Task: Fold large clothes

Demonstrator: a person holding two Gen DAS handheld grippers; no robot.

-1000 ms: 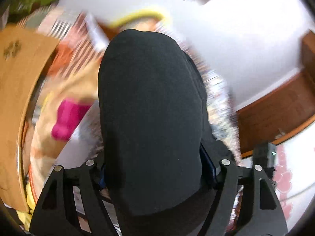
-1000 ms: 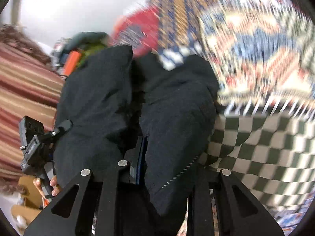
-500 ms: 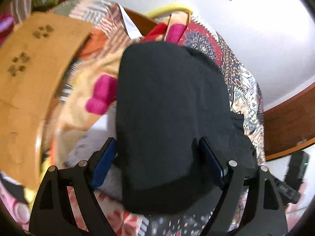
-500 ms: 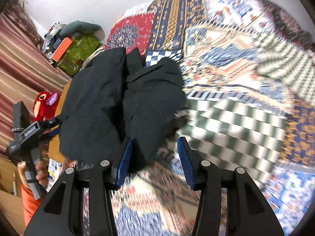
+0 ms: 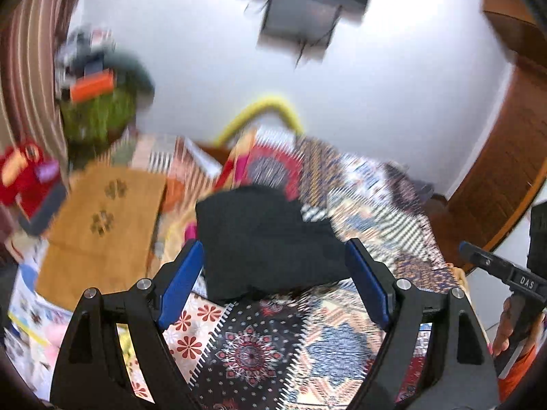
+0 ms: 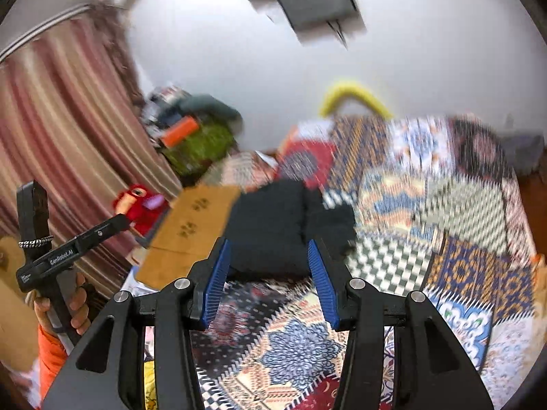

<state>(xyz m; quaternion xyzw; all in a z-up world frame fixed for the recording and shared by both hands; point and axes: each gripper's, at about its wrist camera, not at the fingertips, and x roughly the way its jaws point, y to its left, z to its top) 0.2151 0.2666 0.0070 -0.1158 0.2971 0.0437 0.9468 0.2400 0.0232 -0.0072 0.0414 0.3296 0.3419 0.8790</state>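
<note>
1. Patchwork colours are filling the left wrist view: a bedspread (image 5: 376,212) is lying across the bed under a white wall, with a brown cardboard sheet (image 5: 102,225) off to one side and a red plush toy (image 5: 24,174) at the edge. Everything is blurring, so fine detail is escaping us.

2. Left claw (image 5: 273,283) is standing wide, its blue pads gripping nothing. Beyond it, the black garment (image 5: 266,239) is sitting on the bedspread as a compact dark bundle, apart from the fingers.

3. Judging by that squared-off shape, the folding is looking mostly done; whether the edges are lining up neatly, the blur is not letting me say.

4. At the far side of this view the other handle (image 5: 512,280) is showing, gripped by a hand.

5. Switching to the right wrist view: striped curtain (image 6: 61,130) is hanging beside the bed, a green bag (image 6: 201,143) is sitting against the wall, and a yellow hoop (image 6: 352,95) is peeking up behind the bed.

6. Right claw (image 6: 266,280) is also gaping open and empty. The garment here is showing two lobes lying side by side, one slightly lower, resting on the spread next to the cardboard.

7. My read: the bundle is lying released, and what is remaining is perhaps a final smoothing or tidying of that uneven lobe, or moving on to another piece, though no other unfolded clothing is clearly showing.
</note>
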